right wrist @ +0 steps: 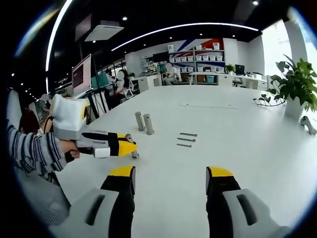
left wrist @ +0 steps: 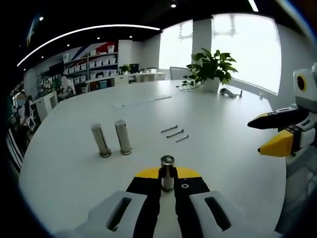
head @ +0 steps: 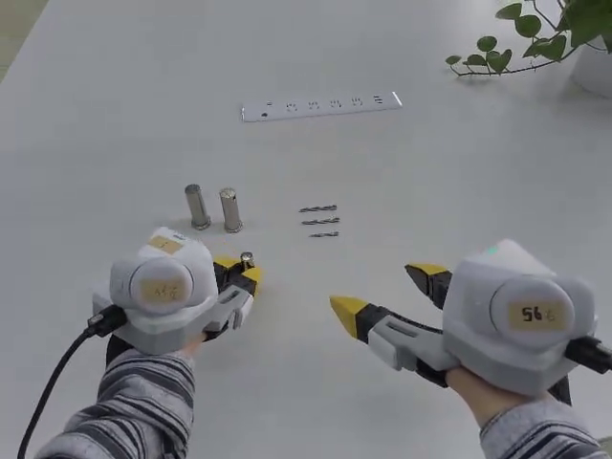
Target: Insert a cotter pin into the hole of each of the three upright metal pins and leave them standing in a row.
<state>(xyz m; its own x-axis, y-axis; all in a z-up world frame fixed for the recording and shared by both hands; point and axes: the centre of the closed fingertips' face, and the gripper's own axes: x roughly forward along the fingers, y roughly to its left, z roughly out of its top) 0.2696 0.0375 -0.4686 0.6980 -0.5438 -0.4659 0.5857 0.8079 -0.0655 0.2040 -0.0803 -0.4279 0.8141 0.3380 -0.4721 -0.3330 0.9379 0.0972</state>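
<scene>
The left gripper (head: 243, 275) is pinching one metal pin (left wrist: 167, 173) upright between its fingers at the front of the desk (head: 459, 172) — seemingly steadying its hole — while the right gripper (head: 386, 292) is hovering wide-fingered and empty, short of the three cotter pins (head: 318, 221).

The white table (head: 115, 115) carried a white power strip (head: 320, 106) lying flat toward twelve o'clock in the head view. Near the middle two metal pins stood upright, just beside each other without touching: the left pin (head: 197, 207) and the right pin (head: 230, 209). At three o'clock of them lay three cotter pins (head: 319, 221), parallel and apart. A potted plant (head: 598, 67) stood at two o'clock. At six o'clock of the pair, a third pin (head: 247, 258) stood clamped in the left gripper (head: 241, 269); its foot was hidden.
</scene>
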